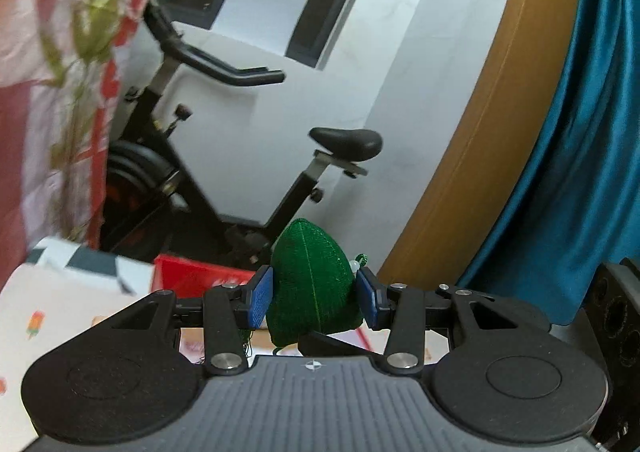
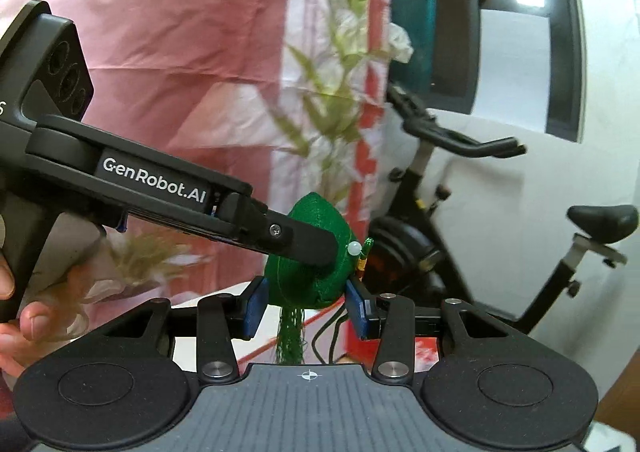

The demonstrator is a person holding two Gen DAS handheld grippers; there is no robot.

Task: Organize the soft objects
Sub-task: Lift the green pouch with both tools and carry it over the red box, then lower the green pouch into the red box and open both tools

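A green stitched pouch with a white bead, a cord loop and a green tassel is held up in the air. My left gripper is shut on it, blue pads pressing both sides. In the right wrist view the same pouch sits between my right gripper's blue pads, which touch its lower sides. The left gripper's black finger crosses the pouch from the left. The tassel hangs down below.
A black exercise bike stands against the white wall ahead. A pink and white floral cloth hangs at left. A red box and a white patterned surface lie below. A blue curtain hangs at right.
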